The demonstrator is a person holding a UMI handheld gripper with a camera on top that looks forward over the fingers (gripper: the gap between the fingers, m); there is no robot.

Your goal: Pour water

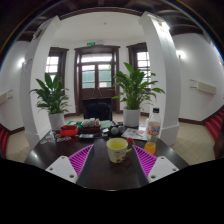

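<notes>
So the gripper (113, 160) is held level and low over a dark round table (100, 172), pointing straight across it toward the far end of the room. Its two fingers are spread wide, pink pads (80, 158) facing each other, and a small yellowish cup (118, 150) with a pale rim stands upright on the table right between them. There's a clear gap on both sides, so nothing is pinched.

Just beyond the right finger there's a bottle of orange drink (153, 123) standing upright, close to the table's edge. Further back on the table is a clutter of stuff: a red dish-like thing (69, 131) on the left, some dark items in the middle I can't make out.

Behind the table, two big potted plants (52, 97) flank a dark wooden door (98, 74), with white pillars on either side. The hand holding the rig isn't visible.
</notes>
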